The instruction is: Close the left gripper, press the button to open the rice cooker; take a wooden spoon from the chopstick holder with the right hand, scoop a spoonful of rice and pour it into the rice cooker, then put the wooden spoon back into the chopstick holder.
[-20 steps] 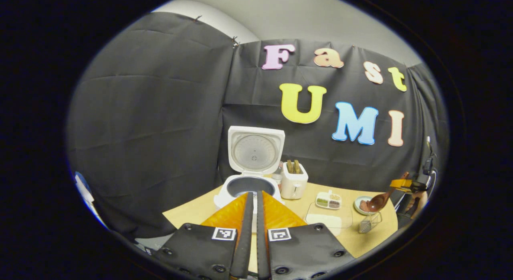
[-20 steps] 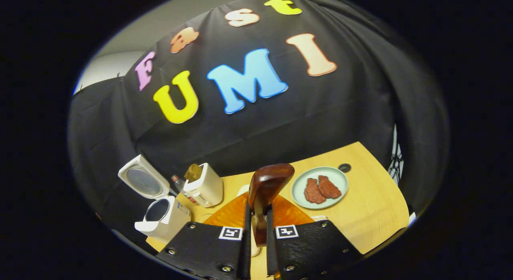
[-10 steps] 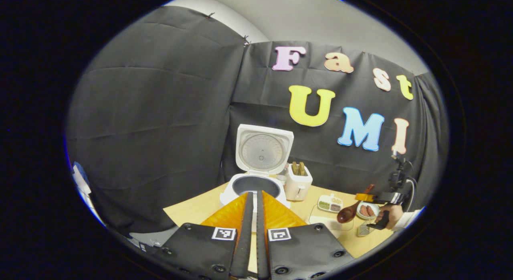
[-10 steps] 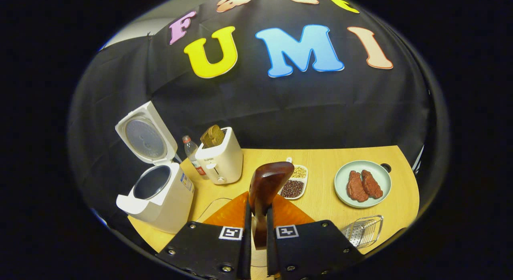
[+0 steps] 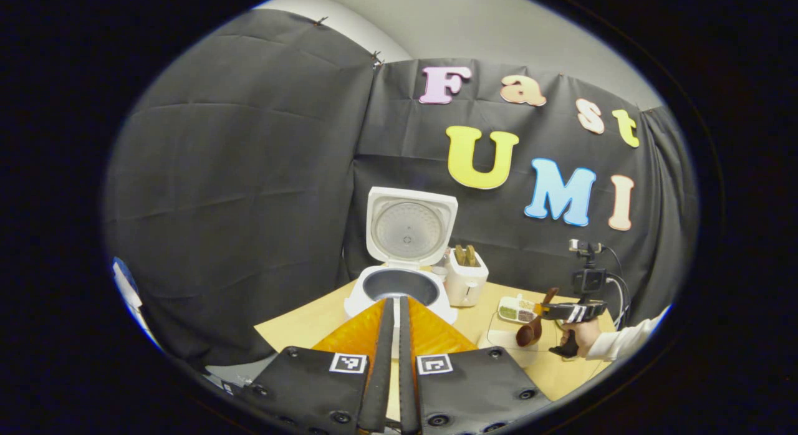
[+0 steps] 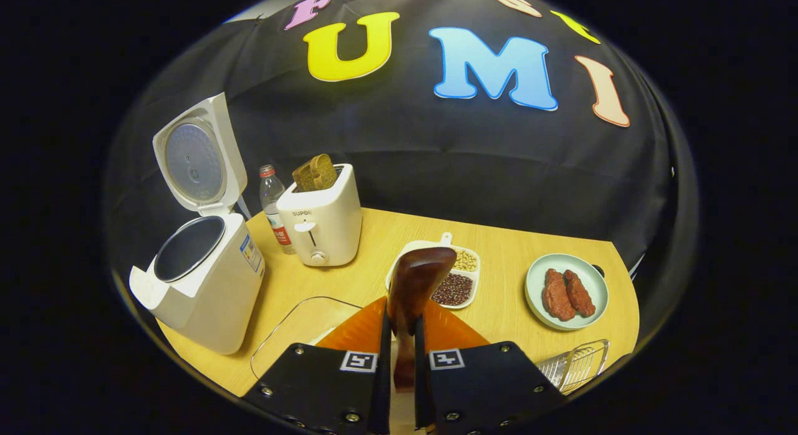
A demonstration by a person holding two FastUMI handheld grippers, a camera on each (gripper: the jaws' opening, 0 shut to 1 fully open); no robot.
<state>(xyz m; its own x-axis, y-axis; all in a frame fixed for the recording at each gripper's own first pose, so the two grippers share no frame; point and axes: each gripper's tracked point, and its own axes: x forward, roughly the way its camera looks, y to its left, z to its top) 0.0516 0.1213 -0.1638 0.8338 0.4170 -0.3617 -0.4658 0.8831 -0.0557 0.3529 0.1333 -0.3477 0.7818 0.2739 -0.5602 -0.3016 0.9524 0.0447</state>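
We hold the wooden spoon (image 6: 416,284) clenched in the right claw (image 6: 399,360), bowl pointing up-frame, rice tray (image 6: 299,326) lower left.

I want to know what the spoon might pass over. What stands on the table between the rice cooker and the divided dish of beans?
In the right gripper view, a toaster and a water bottle stand between the rice cooker and the divided dish.

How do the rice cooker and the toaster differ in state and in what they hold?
The rice cooker stands with its lid raised and its pot looks empty; the toaster has no lid and holds browned slices sticking out of its top. The cooker is bigger. Both are white and stand on the table.
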